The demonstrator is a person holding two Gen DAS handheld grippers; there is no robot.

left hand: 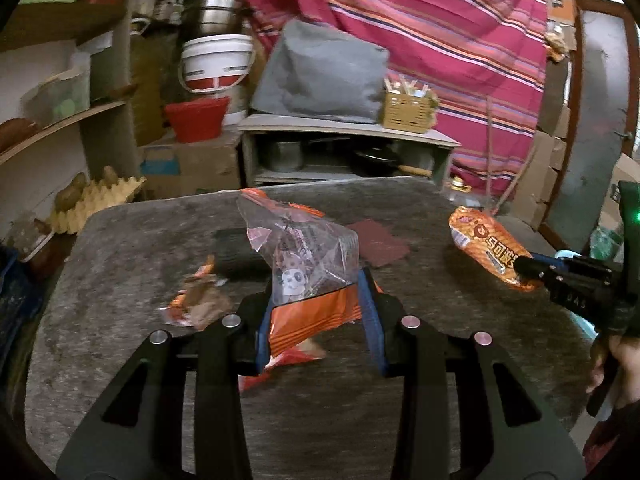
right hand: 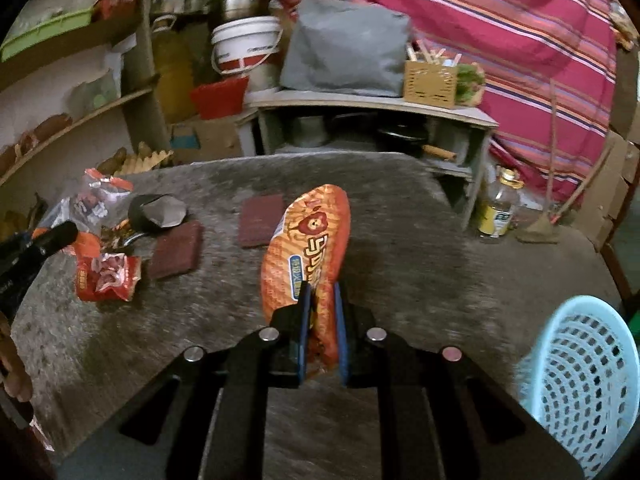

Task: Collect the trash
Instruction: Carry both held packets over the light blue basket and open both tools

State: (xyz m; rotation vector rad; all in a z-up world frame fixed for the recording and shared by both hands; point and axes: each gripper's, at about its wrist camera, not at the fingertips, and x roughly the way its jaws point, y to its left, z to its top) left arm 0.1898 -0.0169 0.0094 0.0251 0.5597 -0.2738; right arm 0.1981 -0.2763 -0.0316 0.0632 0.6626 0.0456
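Note:
My left gripper [left hand: 318, 286] has its blue fingers on both sides of a clear and orange plastic wrapper [left hand: 304, 256] that stands up between them; whether they press on it I cannot tell. My right gripper [right hand: 322, 292] is shut on an orange snack bag [right hand: 308, 248] and holds it upright above the grey table [right hand: 400, 240]. The same bag [left hand: 490, 250] and right gripper [left hand: 528, 266] show at the right in the left wrist view. A crumpled red-orange wrapper [right hand: 108, 276] lies on the table's left; it also shows in the left wrist view [left hand: 198, 302].
A light blue perforated basket [right hand: 580, 376] stands at the table's front right. Two dark red pads [right hand: 176, 248] [right hand: 260, 218] and a black crumpled object [right hand: 158, 212] lie on the table. Shelves, buckets and a low cabinet [right hand: 360, 120] stand behind.

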